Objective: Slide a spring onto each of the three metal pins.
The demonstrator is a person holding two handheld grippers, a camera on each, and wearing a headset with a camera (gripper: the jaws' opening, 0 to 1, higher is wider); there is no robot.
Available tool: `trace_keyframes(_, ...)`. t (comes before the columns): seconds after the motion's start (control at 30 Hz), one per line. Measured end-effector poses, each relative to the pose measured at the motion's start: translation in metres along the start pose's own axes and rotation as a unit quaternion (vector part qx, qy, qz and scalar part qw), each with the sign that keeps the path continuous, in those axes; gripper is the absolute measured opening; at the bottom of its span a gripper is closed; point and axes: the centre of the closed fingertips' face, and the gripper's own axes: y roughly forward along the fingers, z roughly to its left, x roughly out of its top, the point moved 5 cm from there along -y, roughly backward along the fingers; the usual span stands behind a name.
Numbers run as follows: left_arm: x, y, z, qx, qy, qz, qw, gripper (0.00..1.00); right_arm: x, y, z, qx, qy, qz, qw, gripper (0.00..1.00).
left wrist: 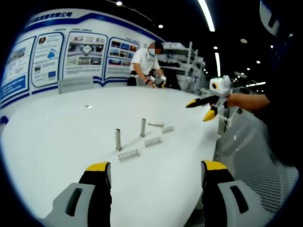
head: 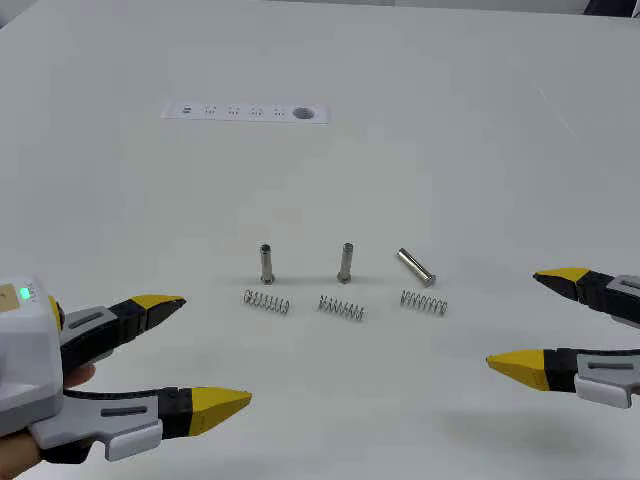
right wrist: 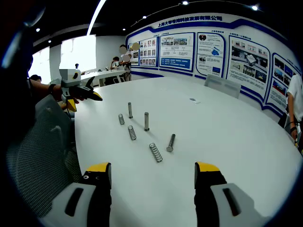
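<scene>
Left gripper (head: 215, 350), right gripper (head: 512, 320) nearest me, both spread wide, holding nothing. Next out: three springs (head: 341, 307) flat on table (head: 480, 150). Probably light, squishy, roll-happy, so pinch gently mid-coil. Just behind: two upright pins (head: 266, 263), third pin (head: 414, 266) tipped over. Looks stiff and slick, grab shank.

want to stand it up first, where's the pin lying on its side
In the head view the fallen pin lies at the right end of the pin row, just behind the rightmost spring and right of the middle upright pin.
</scene>
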Motion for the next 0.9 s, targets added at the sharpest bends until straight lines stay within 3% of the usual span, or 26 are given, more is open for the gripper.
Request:
trace_keyframes(0.63, -0.001, -0.013, -0.001, 0.024, -0.005, -0.012, 0.9996, 0.79, 0.011, 0.011, 0.000, 0.020, -0.015, 0.004, 0.9997, 0.71)
trace_keyframes(0.9, -0.001, -0.012, -0.002, 0.021, -0.002, -0.013, 0.9997, 0.78, 0.011, 0.011, 0.002, 0.019, -0.016, 0.003, 0.9997, 0.71)
